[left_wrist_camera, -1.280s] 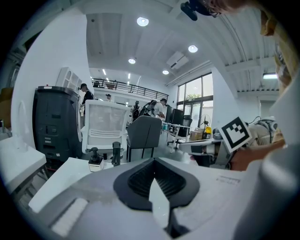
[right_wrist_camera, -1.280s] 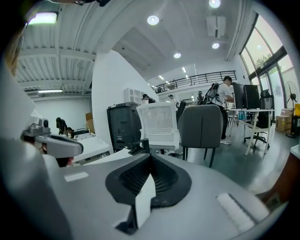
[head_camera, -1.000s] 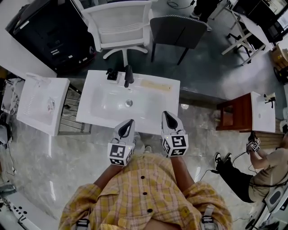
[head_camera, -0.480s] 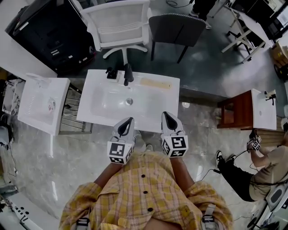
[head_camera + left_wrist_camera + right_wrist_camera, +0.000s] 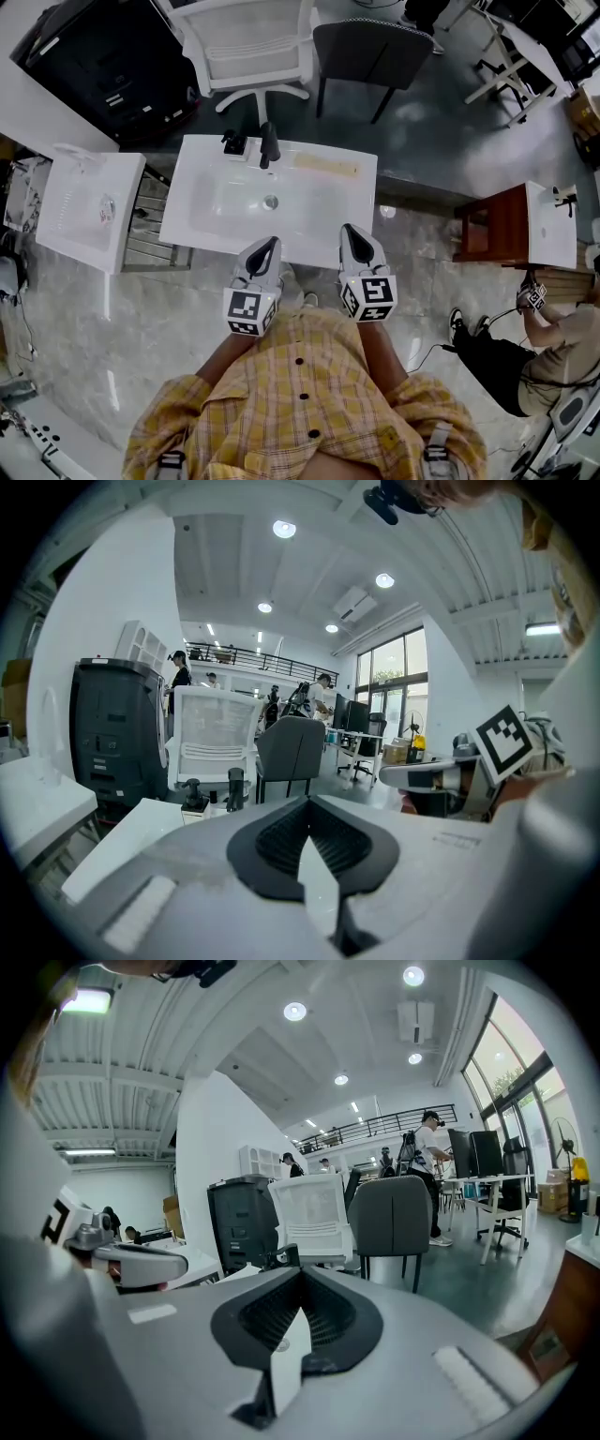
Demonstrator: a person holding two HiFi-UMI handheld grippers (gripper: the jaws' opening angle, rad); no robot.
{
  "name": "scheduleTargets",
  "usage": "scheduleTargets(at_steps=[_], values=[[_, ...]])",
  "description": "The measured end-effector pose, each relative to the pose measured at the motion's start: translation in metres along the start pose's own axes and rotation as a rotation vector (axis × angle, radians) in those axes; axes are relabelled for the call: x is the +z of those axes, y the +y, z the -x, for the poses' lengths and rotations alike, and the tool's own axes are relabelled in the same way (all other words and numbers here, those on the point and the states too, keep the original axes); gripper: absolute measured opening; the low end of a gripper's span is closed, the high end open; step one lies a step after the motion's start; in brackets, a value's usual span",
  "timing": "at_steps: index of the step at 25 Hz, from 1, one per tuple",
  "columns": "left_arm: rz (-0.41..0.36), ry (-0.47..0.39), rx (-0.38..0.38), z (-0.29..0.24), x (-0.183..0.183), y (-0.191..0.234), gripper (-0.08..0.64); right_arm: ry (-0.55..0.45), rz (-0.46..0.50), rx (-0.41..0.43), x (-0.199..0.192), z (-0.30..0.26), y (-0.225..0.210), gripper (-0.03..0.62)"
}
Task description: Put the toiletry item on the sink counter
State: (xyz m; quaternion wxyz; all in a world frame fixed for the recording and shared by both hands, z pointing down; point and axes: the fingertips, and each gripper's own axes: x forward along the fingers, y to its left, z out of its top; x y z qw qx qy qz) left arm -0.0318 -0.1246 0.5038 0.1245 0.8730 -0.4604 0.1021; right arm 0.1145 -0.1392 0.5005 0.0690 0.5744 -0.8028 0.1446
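Beige item (image 5: 325, 165) lengthwise along sink (image 5: 361, 220) rim

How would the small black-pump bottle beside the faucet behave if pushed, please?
The small white bottle with a black pump stands upright and narrow, so it probably tips easily. On the glossy white sink counter it may slide.

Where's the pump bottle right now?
In the head view, the pump bottle stands at the back edge of the white sink counter, immediately left of the black faucet.
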Motion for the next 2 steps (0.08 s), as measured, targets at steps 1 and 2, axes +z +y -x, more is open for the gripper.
scheduleTargets(at_steps=[1, 2], values=[[0.001, 0.0, 0.001, 0.0007, -0.0003, -0.0001, 0.002, 0.0, -0.001, 0.0, -0.0004, 0.0007, 0.0, 0.002], [0.001, 0.0, 0.001, 0.0013, -0.0006, -0.0003, 0.002, 0.0, -0.001, 0.0, -0.0008, 0.0015, 0.0001, 0.002]])
